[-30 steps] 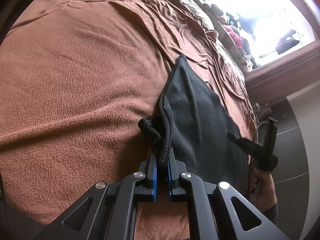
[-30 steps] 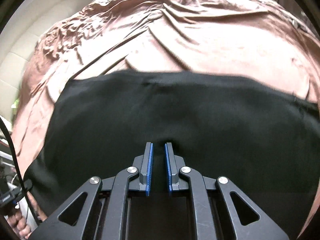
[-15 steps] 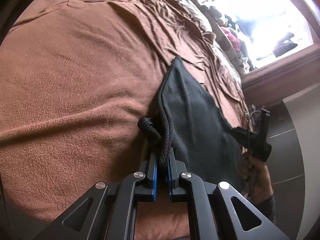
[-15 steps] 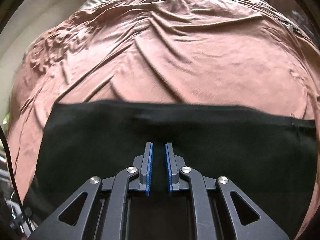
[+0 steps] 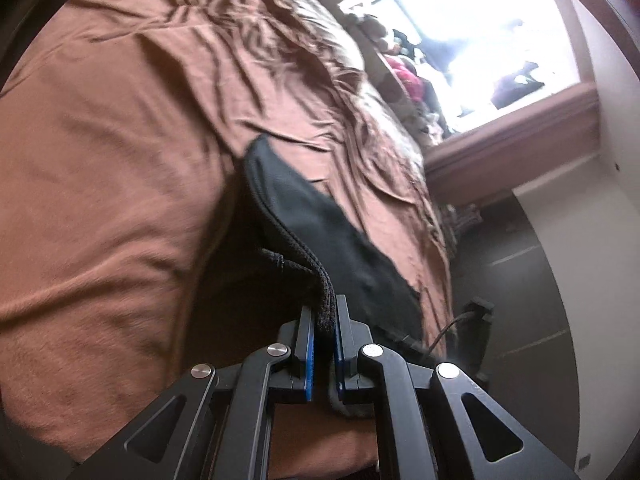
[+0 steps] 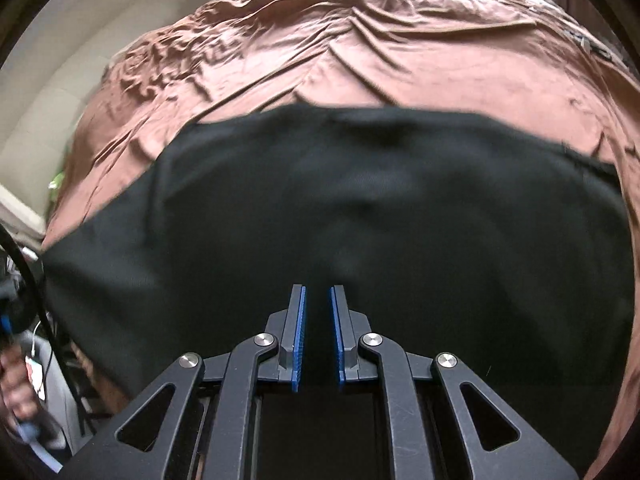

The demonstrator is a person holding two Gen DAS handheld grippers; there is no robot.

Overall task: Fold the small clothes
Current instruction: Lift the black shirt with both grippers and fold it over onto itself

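Note:
A black garment (image 5: pixel 320 216) hangs lifted above the brown bedspread (image 5: pixel 120 160), throwing a shadow on it. Its ribbed edge is clamped between the blue pads of my left gripper (image 5: pixel 323 304), which is shut on it. In the right wrist view the same black garment (image 6: pixel 380 208) stretches wide across the bedspread (image 6: pixel 360 48). My right gripper (image 6: pixel 318 288) is shut on its near edge, with dark cloth filling the narrow slit between the pads. The right gripper's body (image 5: pixel 478 320) and its cable show at the lower right of the left wrist view.
A bright window (image 5: pixel 480 32) with soft toys on its sill (image 5: pixel 404 76) lies beyond the bed. Dark floor (image 5: pixel 520 272) and a white wall (image 5: pixel 600 240) run along the bed's side. A pale padded wall (image 6: pixel 44 96), cables and a person's hand (image 6: pixel 16 396) are at left.
My left gripper has risen with the ribbed edge, lifting the garment off the bedspread. In the right wrist view the cloth is blurred and its far edge has moved farther up the bed.

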